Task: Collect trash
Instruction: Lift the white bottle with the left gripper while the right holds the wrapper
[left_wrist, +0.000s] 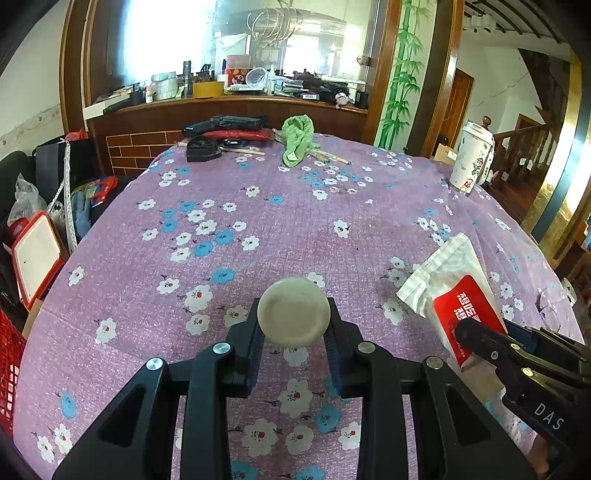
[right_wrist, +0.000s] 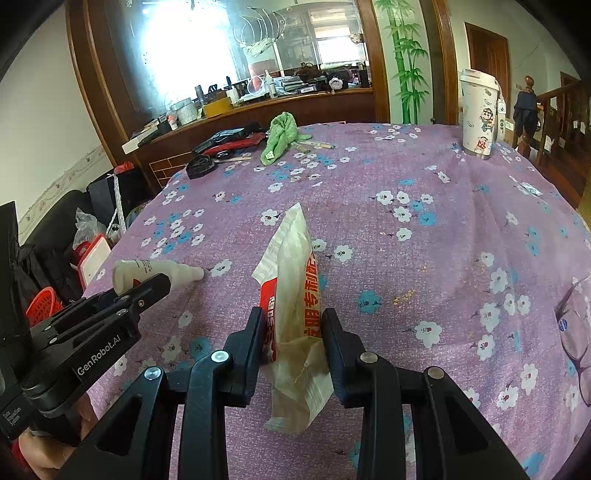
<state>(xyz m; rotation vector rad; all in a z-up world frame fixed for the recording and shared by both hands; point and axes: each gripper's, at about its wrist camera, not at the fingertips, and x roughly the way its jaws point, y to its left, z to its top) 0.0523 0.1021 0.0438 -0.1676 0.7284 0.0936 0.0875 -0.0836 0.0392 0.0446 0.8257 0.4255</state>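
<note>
Trash clamped in both jaws: left-wrist view shows only the bottle (left_wrist: 293, 317) base, right-wrist view its side beside the wrapper (right_wrist: 295, 314).

The left gripper (left_wrist: 293, 328) holds a bottle (right_wrist: 147, 275) over the table (left_wrist: 295, 229). Just to its right, the right gripper (right_wrist: 291, 332) holds a wrapper (right_wrist: 295, 295). A towel (left_wrist: 297, 138) lies at the far edge, and a cup (left_wrist: 472, 158) stands far right.

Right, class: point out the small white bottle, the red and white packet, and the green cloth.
white bottle (right_wrist: 147, 271), right wrist view, on its side wall.
red and white packet (right_wrist: 295, 295), right wrist view, on its middle.
green cloth (left_wrist: 297, 138), left wrist view, on its folded middle.
</note>
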